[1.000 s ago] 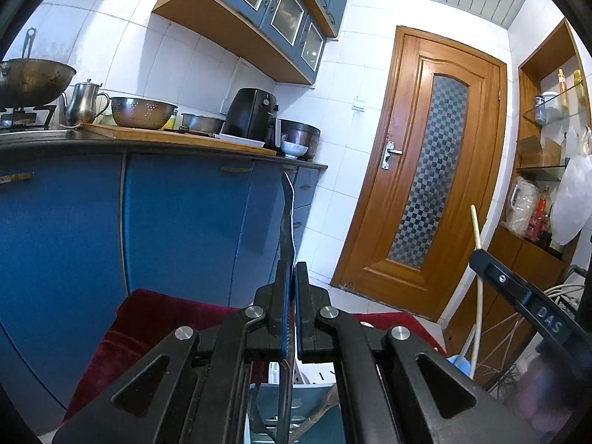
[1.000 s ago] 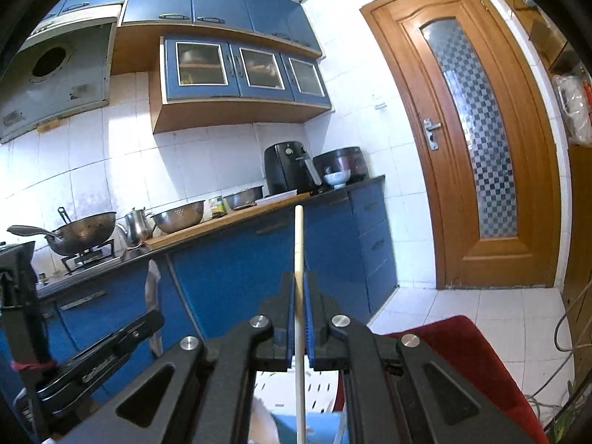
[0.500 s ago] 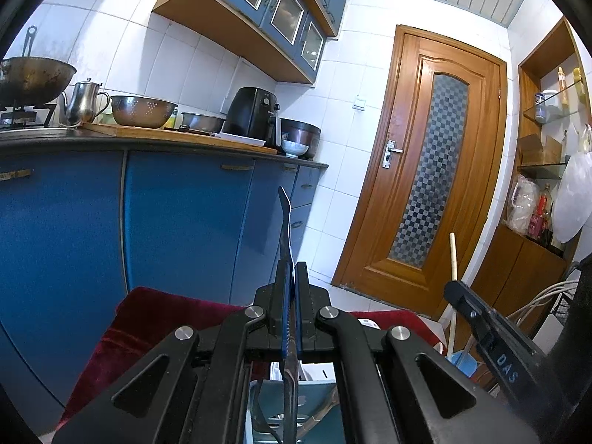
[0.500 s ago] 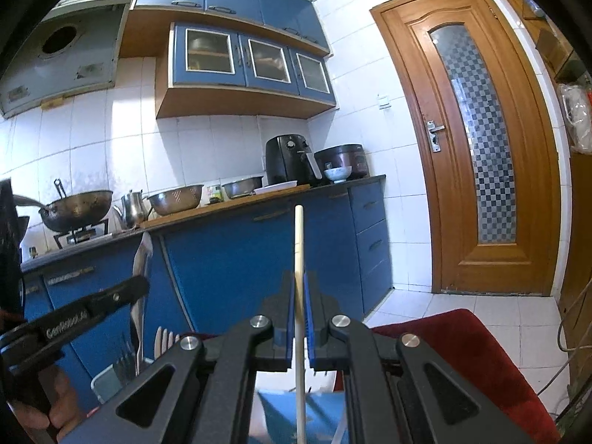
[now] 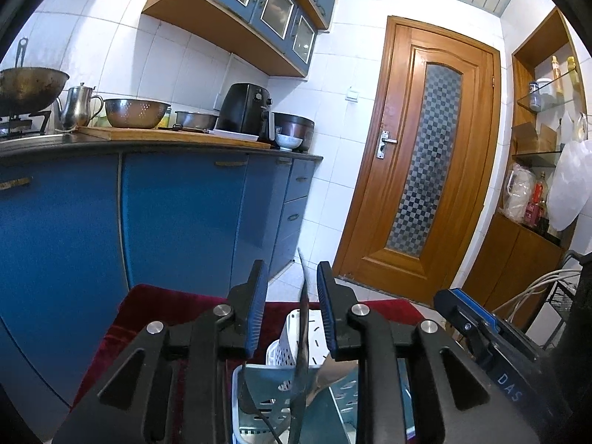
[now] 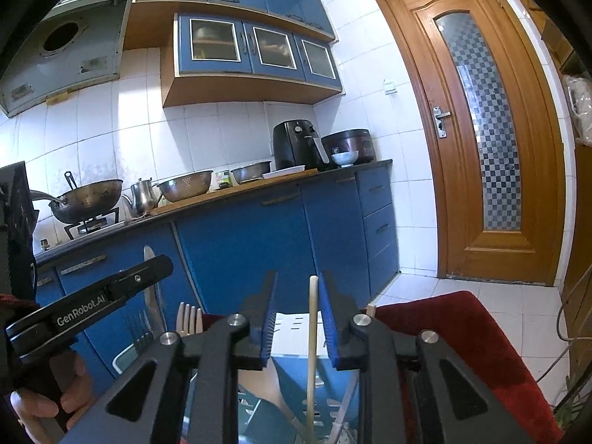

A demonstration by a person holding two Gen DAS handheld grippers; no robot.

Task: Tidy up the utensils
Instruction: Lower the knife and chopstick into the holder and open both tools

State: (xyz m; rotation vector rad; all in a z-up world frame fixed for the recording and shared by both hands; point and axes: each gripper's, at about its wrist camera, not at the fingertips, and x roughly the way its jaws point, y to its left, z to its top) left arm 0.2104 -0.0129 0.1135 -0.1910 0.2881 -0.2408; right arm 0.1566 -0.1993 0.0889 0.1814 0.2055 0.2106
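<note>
My left gripper (image 5: 292, 285) is open. A steel knife (image 5: 302, 333) stands loose between its fingers, its lower end down in the teal and white utensil holder (image 5: 296, 336). My right gripper (image 6: 298, 296) is open too. A pale wooden chopstick (image 6: 311, 336) stands free between its fingers, dropping into the blue holder (image 6: 292, 377) below. The left gripper (image 6: 92, 303) shows in the right wrist view at left, with a knife tip (image 6: 148, 255) and wooden forks (image 6: 189, 318) beside it. The right gripper (image 5: 481, 329) shows in the left wrist view at right.
The holder sits on a dark red cushioned seat (image 5: 148, 307). Blue kitchen cabinets (image 5: 177, 214) stand behind, with a wok (image 6: 88, 192), kettle, colander and air fryer (image 5: 244, 107) on the counter. A wooden door (image 5: 425, 155) is at right, shelves (image 5: 536, 140) beyond.
Both grippers have opened. The knife and the chopstick have been let go and have dropped lower into the holder. The right gripper has moved closer to the left one.
</note>
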